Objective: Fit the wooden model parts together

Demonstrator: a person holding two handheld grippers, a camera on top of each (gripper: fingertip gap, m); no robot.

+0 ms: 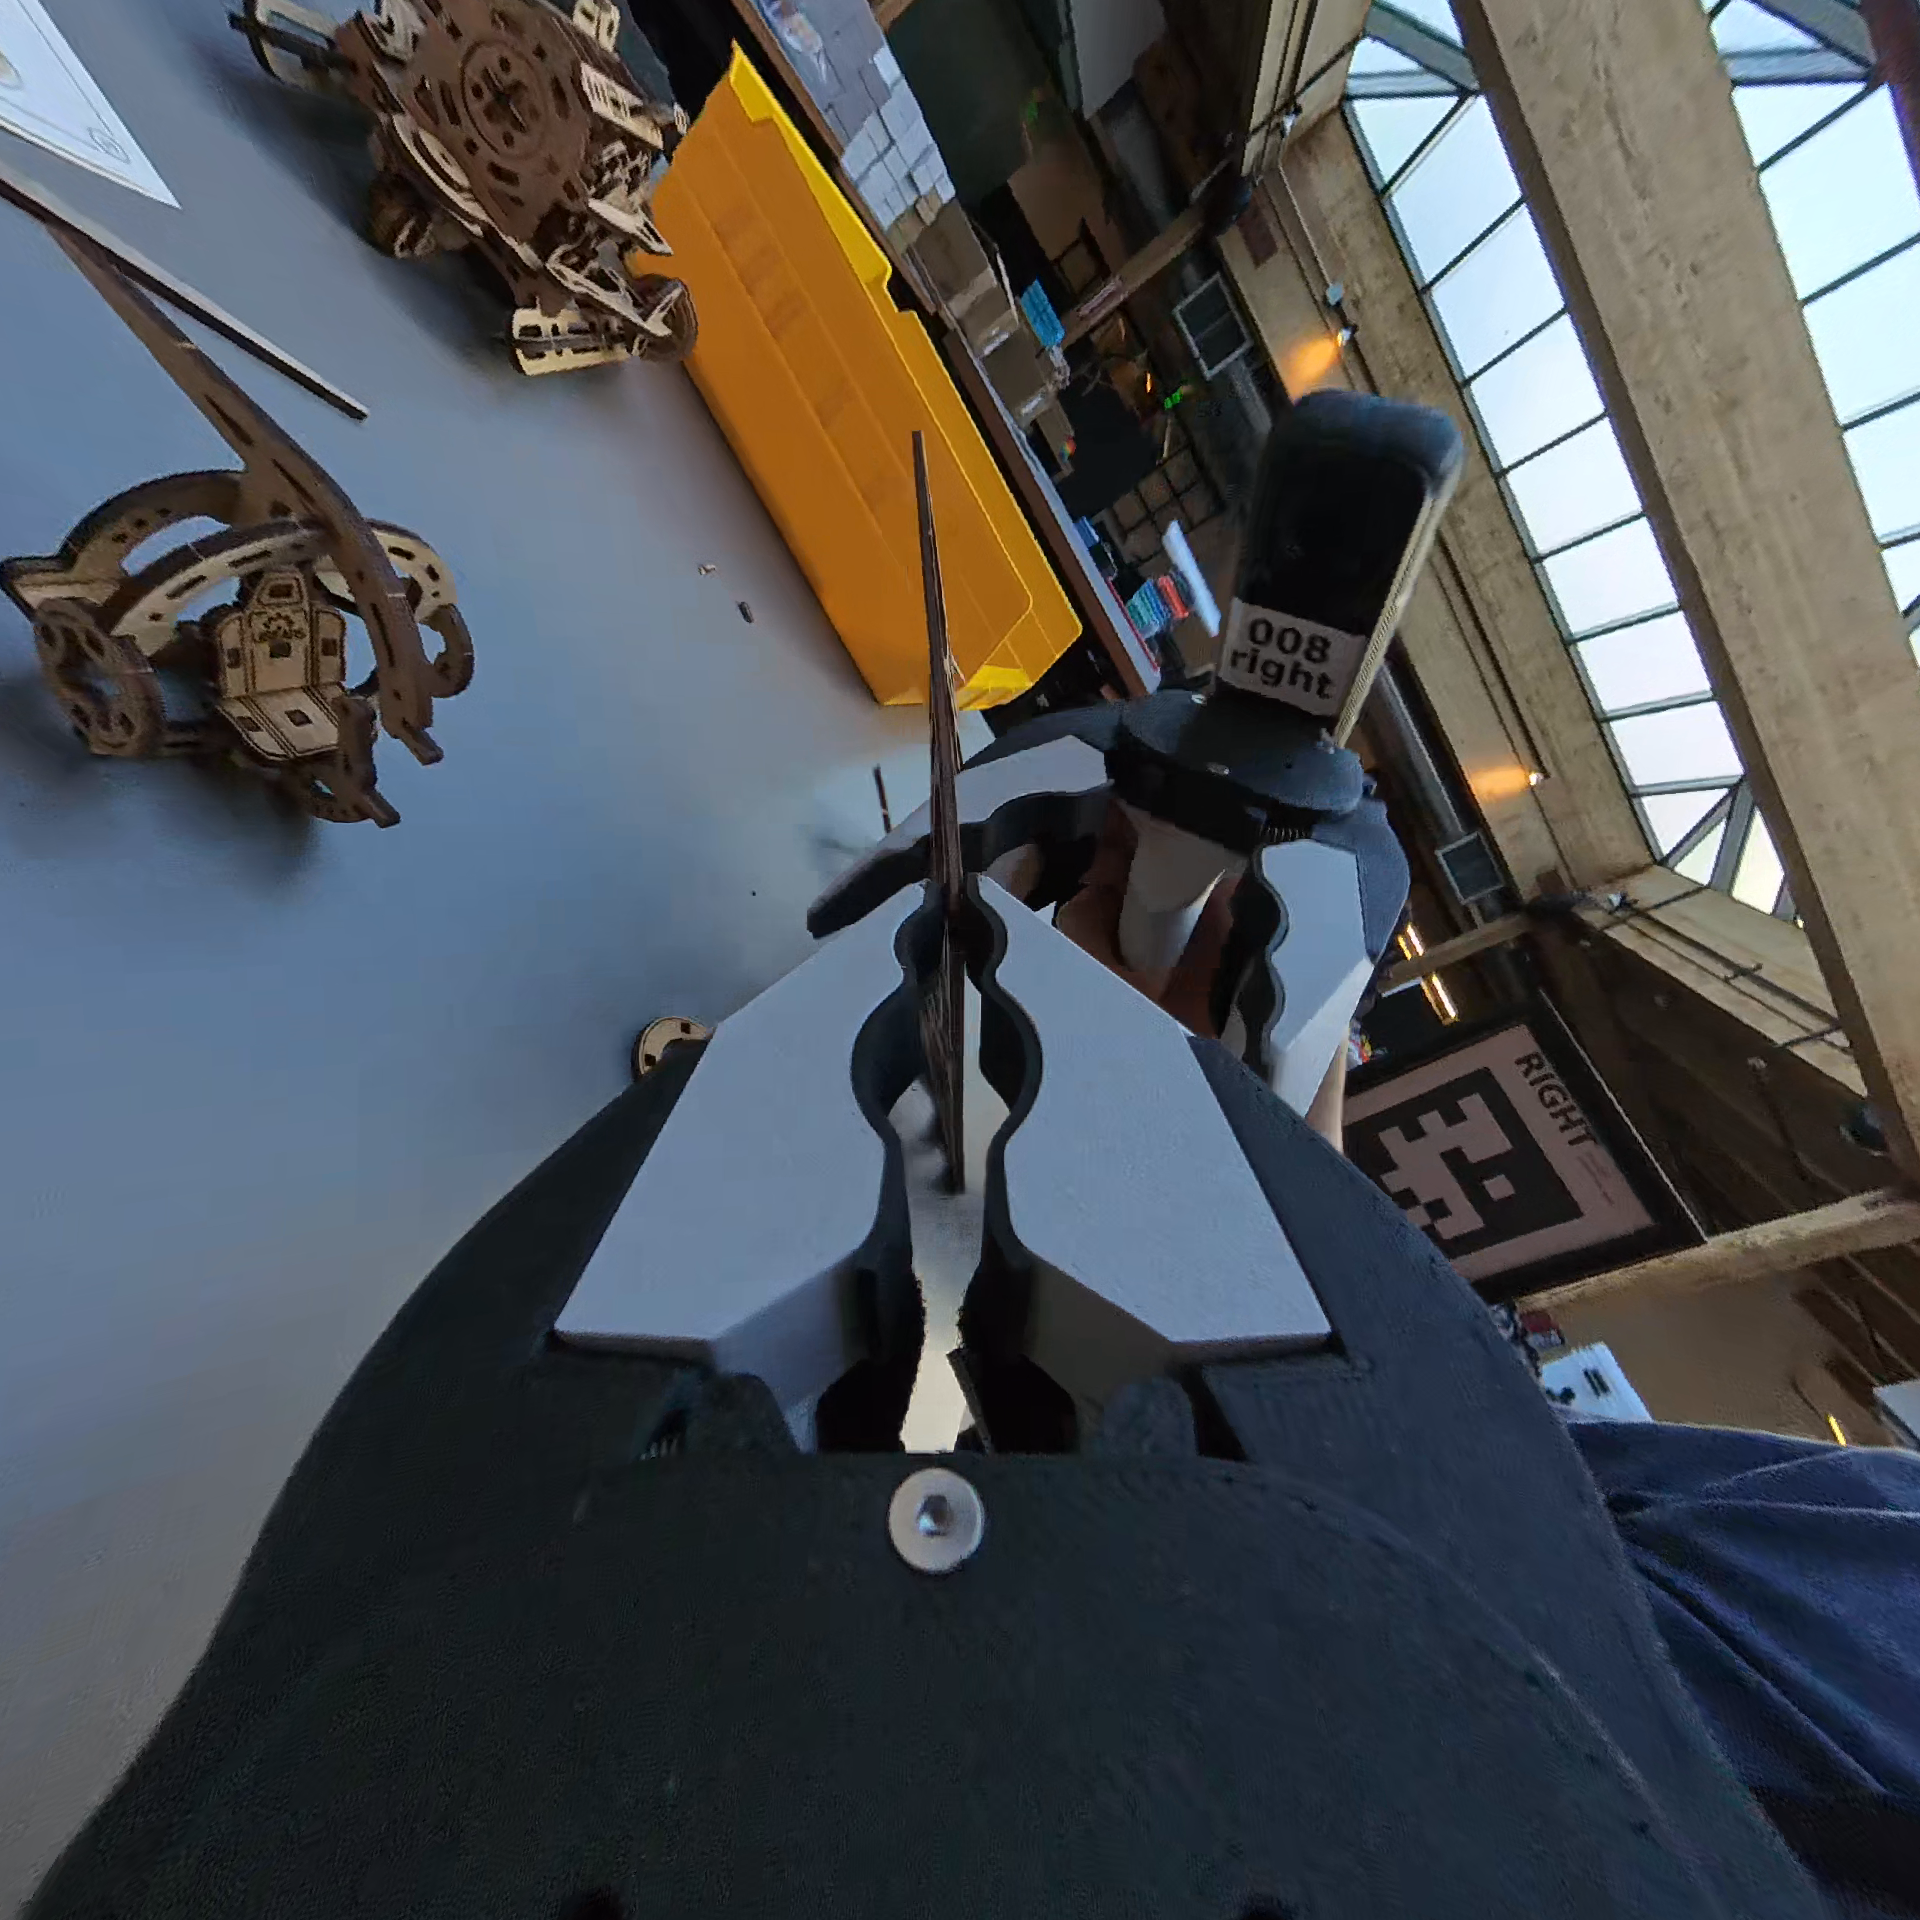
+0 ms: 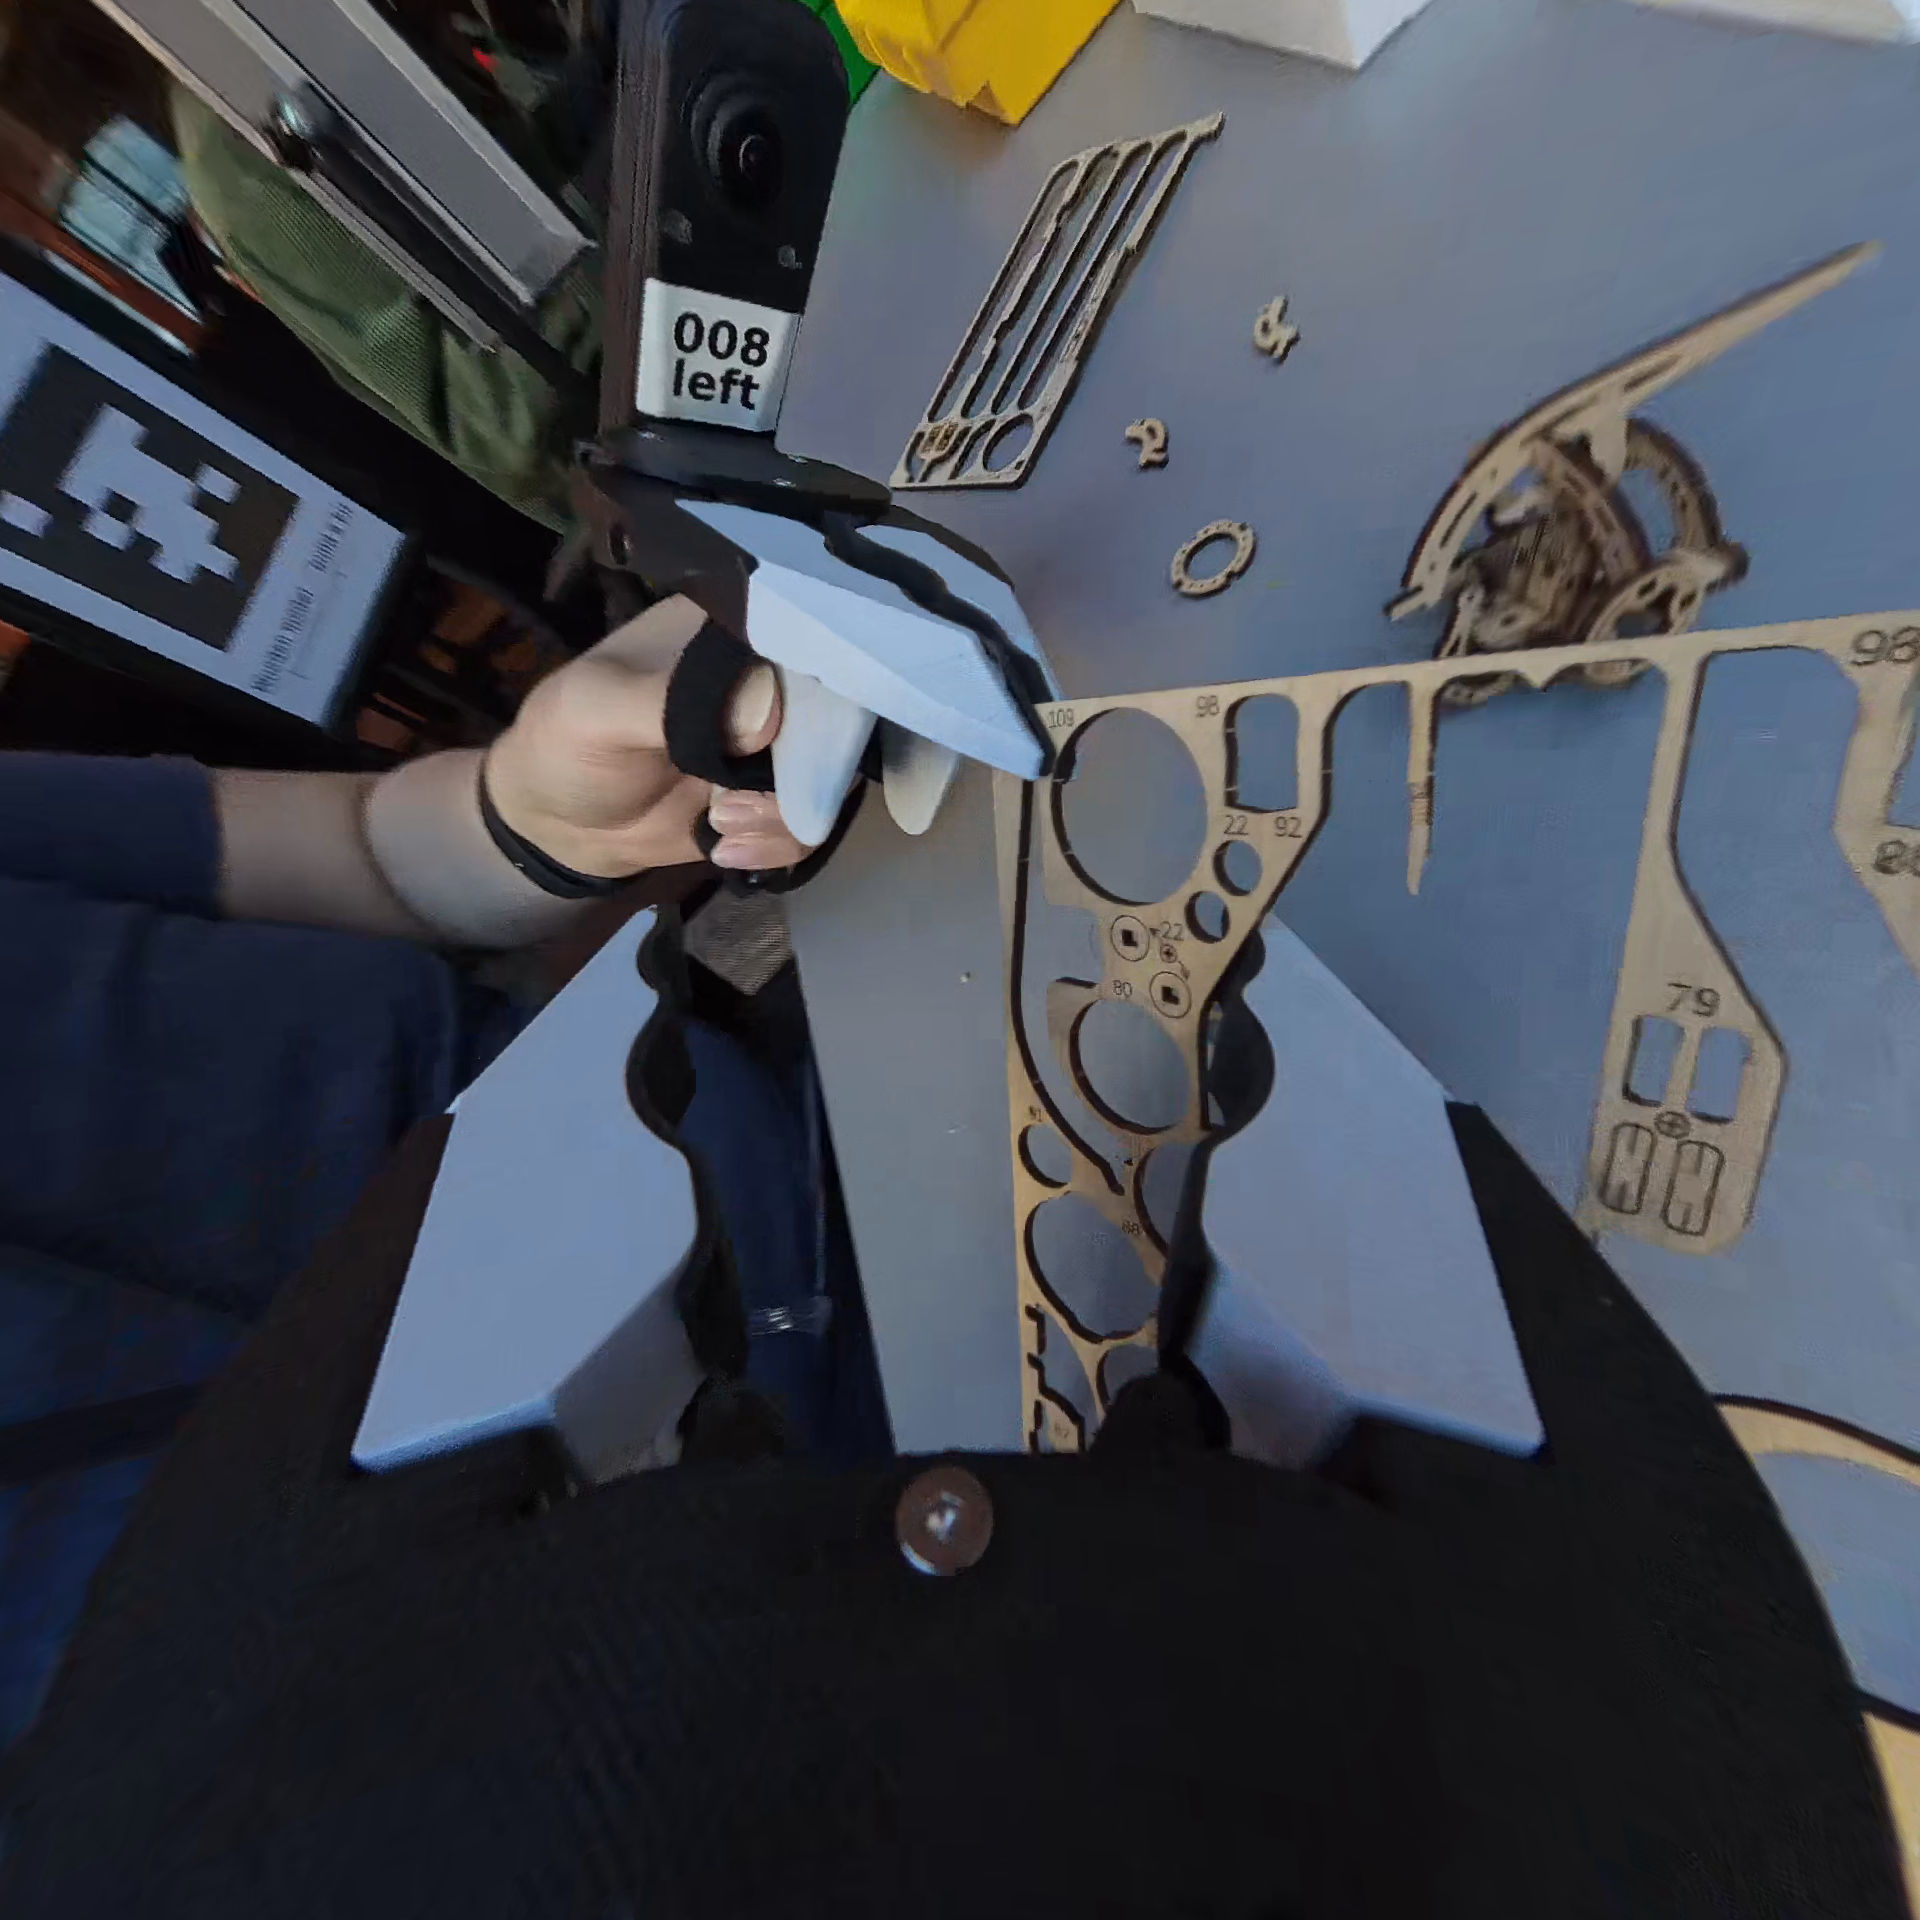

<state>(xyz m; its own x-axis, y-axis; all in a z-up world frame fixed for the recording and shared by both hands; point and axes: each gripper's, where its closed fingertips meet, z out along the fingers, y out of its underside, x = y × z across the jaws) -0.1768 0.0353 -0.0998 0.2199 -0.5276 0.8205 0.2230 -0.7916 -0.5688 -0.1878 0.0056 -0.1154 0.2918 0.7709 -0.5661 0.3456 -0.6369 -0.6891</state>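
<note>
A thin laser-cut wooden sheet [image 2: 1143, 935], with many parts punched out, is held above the grey table. My left gripper [image 1: 948, 904] is shut on it; in the left wrist view the sheet [image 1: 933, 644] stands edge-on between the jaws. In the right wrist view the left gripper [image 2: 1034, 717] pinches the sheet's top left corner. My right gripper [image 2: 961, 940] is open, with the sheet's left strip running between its jaws, close against the right finger. Its far finger [image 1: 1314, 935] shows just beyond the sheet in the left wrist view.
Two part-built wooden models [image 1: 239, 644] [image 1: 520, 177] stand on the table, beside a yellow bin [image 1: 852, 416]. One model [image 2: 1579, 540], an emptied part frame [image 2: 1049, 312], a wooden ring [image 2: 1212, 558] and small loose pieces [image 2: 1148, 442] lie beyond the sheet. A hand [image 2: 613, 769] holds the left gripper. My left and right fingertips are right by each other.
</note>
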